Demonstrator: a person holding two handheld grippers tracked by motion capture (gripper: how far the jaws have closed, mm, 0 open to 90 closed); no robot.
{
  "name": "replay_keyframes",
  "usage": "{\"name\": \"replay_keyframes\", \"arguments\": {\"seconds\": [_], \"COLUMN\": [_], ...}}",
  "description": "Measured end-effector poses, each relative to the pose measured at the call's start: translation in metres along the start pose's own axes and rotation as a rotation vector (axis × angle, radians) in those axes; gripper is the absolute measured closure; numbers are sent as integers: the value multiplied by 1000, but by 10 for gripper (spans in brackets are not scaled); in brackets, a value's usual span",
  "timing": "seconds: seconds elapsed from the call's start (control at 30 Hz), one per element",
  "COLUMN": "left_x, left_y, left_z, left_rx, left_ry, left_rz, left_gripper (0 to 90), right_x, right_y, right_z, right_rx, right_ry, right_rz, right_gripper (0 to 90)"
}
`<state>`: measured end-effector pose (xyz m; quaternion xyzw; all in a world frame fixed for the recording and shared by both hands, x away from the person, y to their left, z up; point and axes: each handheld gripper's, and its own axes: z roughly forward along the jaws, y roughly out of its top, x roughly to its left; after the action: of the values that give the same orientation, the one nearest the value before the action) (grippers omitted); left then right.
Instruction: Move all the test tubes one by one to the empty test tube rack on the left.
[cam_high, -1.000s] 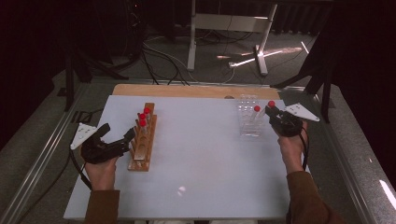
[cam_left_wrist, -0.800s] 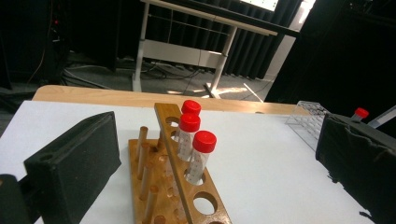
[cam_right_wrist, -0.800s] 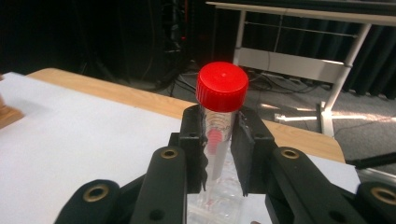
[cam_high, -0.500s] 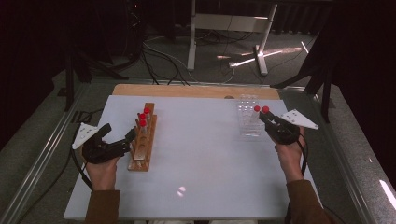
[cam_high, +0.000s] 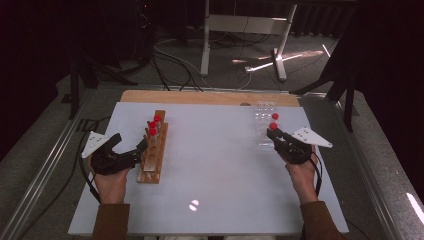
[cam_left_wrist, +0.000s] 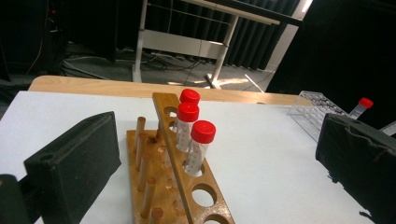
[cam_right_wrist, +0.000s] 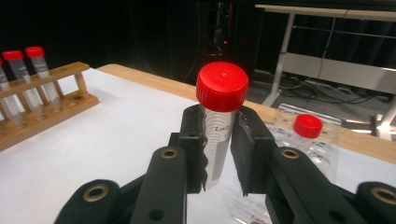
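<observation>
Pinching a red-capped tube (cam_right_wrist: 219, 135) upright in our right gripper (cam_right_wrist: 218, 156) just beside the clear rack (cam_high: 264, 122), so it stays vertical for slotting. Left gripper (cam_high: 131, 156), jaws spread, braces the wooden rack (cam_high: 154, 150).

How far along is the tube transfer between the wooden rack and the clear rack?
Three red-capped tubes stand in the wooden rack. The right gripper is clamped on a fourth tube; one more stands in the clear rack. The left gripper stands open at the wooden rack.
</observation>
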<state>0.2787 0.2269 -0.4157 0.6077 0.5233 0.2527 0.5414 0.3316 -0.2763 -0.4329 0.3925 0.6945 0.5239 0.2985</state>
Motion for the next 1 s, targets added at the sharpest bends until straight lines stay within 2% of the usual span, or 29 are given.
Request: {"name": "replay_keyframes", "arguments": {"seconds": [0.2, 0.3, 0.6, 0.8, 1.0], "left_x": [-4, -5, -13, -24, -48], "left_y": [0, -1, -2, 3, 10], "left_z": [1, 2, 5, 5, 12], "left_rx": [7, 13, 27, 27, 57], "left_ry": [-9, -16, -30, -81, -147], "left_rz": [15, 19, 43, 43, 110], "left_gripper": [5, 5, 5, 6, 6], "right_x": [4, 6, 20, 33, 46], "right_y": [0, -1, -3, 0, 4], "right_z": [-2, -4, -2, 1, 3], "right_rx": [0, -8, 9, 15, 11], "right_ry": [25, 45, 98, 145, 189], "right_rz": [0, 19, 13, -6, -17], "right_gripper": [743, 743, 743, 743, 742]}}
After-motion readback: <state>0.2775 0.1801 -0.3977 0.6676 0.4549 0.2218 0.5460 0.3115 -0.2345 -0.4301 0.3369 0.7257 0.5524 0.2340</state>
